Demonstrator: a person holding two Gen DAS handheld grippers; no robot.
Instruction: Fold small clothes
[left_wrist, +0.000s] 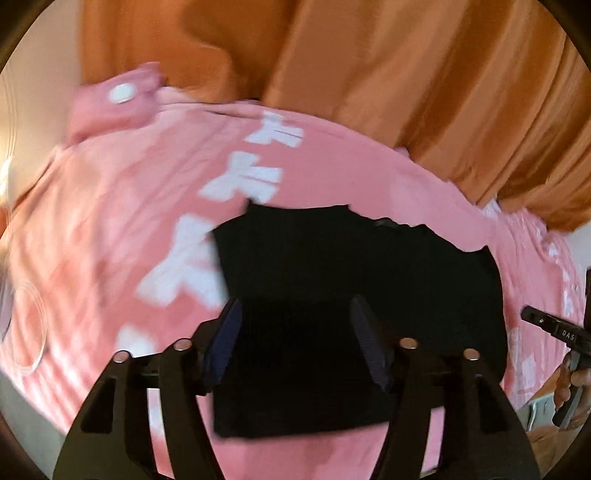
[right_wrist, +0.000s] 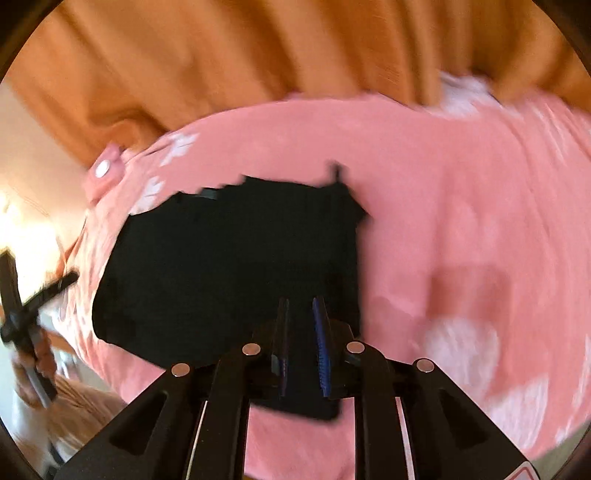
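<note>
A black folded garment (left_wrist: 351, 266) (right_wrist: 229, 266) lies flat on a pink bedspread (left_wrist: 103, 229) (right_wrist: 461, 206) with white flower prints. My left gripper (left_wrist: 295, 306) hangs above the garment's near half, its blue-padded fingers wide apart with nothing between them. My right gripper (right_wrist: 300, 301) sits over the garment's near right corner, jaws only a narrow gap apart; the cloth looks flat beneath them, not pinched. The right gripper's body (left_wrist: 554, 328) shows at the right edge of the left wrist view. At the left edge of the right wrist view the left gripper's body (right_wrist: 22, 314) is a blur.
Orange curtains (left_wrist: 406, 74) (right_wrist: 221, 55) hang right behind the bed. A pink pillow corner with a white dot (left_wrist: 118, 96) (right_wrist: 105, 173) lies at the far left. A hand (left_wrist: 569, 384) holds the right gripper's handle. Both views are motion-blurred.
</note>
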